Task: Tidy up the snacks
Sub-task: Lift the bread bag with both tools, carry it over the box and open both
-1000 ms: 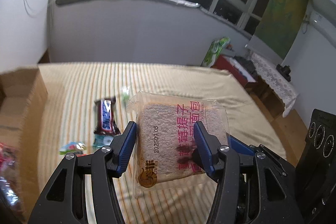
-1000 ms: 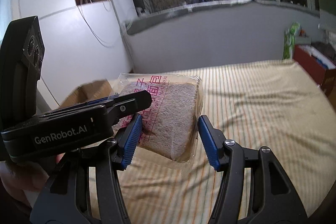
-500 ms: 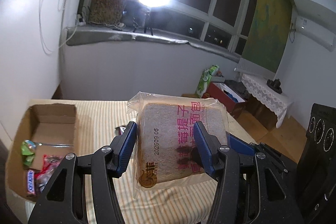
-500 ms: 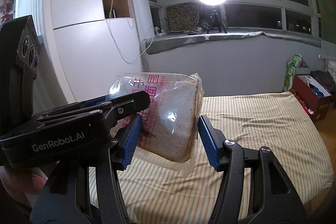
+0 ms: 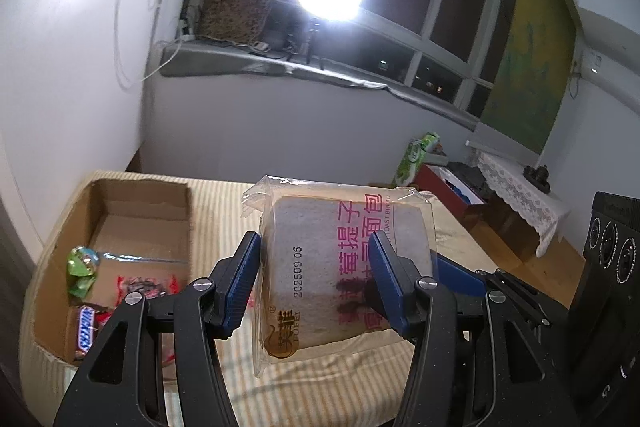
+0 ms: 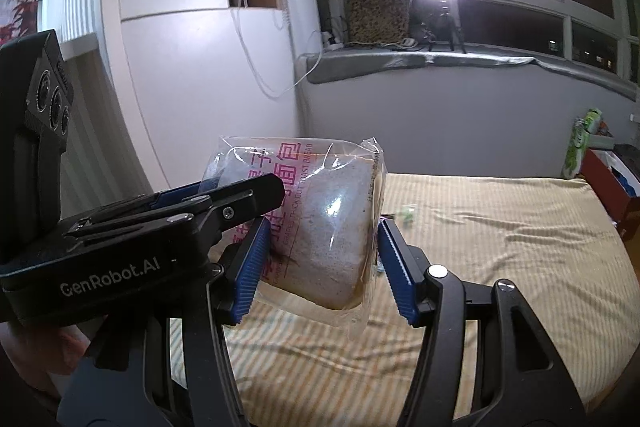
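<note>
Left wrist view: holding a bagged toast slice point(image 5: 344, 267) up in the air, over the near part of the striped bed point(image 5: 216, 195), just right of the cardboard box point(image 5: 144, 199). Flanking the bag with the left tongs point(image 5: 314, 247), not showing clearly whether pressing on it or merely framing it. Pinching the slice across its thickness with the right tongs point(image 6: 322, 227), pads touching the wrap on both sides. Already lying in the box: a Snickers bar point(image 5: 86, 331), a green packet point(image 5: 82, 267) and a red packet point(image 5: 146, 285), so judging the sorting as partly done. Remaining, apparently: carrying the toast leftward and setting it in the box, then collecting a small greenish item point(image 6: 406, 213) lying far out on the bed, too blurred to name.
</note>
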